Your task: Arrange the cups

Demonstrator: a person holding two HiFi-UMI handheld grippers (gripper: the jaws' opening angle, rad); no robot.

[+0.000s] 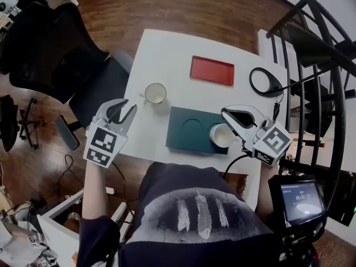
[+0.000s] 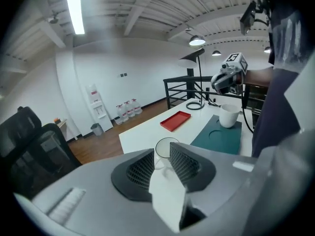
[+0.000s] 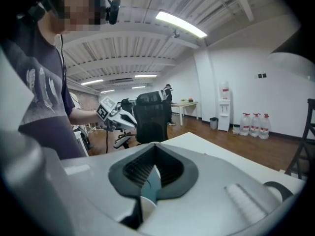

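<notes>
A white cup [image 1: 155, 93] stands on the white table [image 1: 167, 54], left of a dark teal tray [image 1: 189, 129] with round recesses. My left gripper [image 1: 123, 111] hovers open at the table's left edge, short of that cup and not touching it. In the left gripper view the cup [image 2: 164, 145] shows in the gap between the jaws. A second white cup [image 1: 222, 136] sits at the tray's right end. My right gripper [image 1: 225, 113] hangs shut just above it, with nothing seen between the jaws. In the right gripper view the cup's rim [image 3: 145, 206] and the tray [image 3: 152, 185] lie below.
A red tray [image 1: 212, 70] lies at the table's far side, a black ring-shaped lamp base [image 1: 266, 82] with a cable to its right. A black office chair [image 1: 50, 49] stands left of the table, a black stair railing [image 1: 322, 65] to the right.
</notes>
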